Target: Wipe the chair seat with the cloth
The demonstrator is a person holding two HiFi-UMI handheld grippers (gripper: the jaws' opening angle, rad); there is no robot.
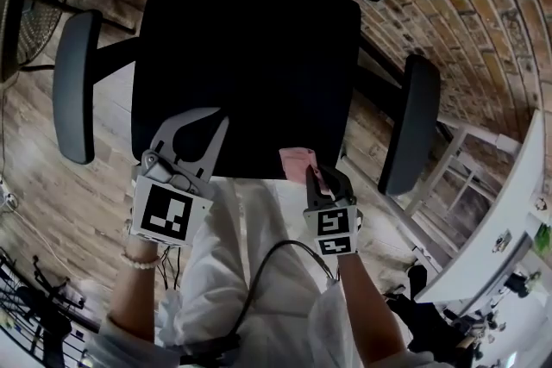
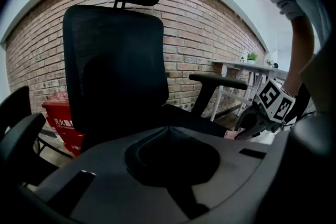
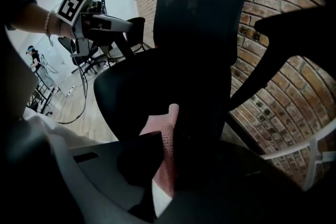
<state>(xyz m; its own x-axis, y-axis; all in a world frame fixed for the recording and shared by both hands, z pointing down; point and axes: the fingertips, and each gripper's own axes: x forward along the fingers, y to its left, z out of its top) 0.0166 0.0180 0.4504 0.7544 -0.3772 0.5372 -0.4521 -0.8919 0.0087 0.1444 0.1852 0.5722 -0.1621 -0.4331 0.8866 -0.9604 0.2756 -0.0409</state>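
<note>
A: Where can the seat (image 1: 250,73) be reached?
B: Its middle is left open from above. The near edge is taken up by the left gripper (image 1: 216,118), jaws together, and the right gripper (image 1: 312,175), closed on the cloth (image 1: 297,158); a gap is left between them.
A: And the sides?
B: They are hemmed in by the left armrest (image 1: 76,86) and the right armrest (image 1: 412,123). The far side is blocked by the backrest (image 2: 113,71).
</note>
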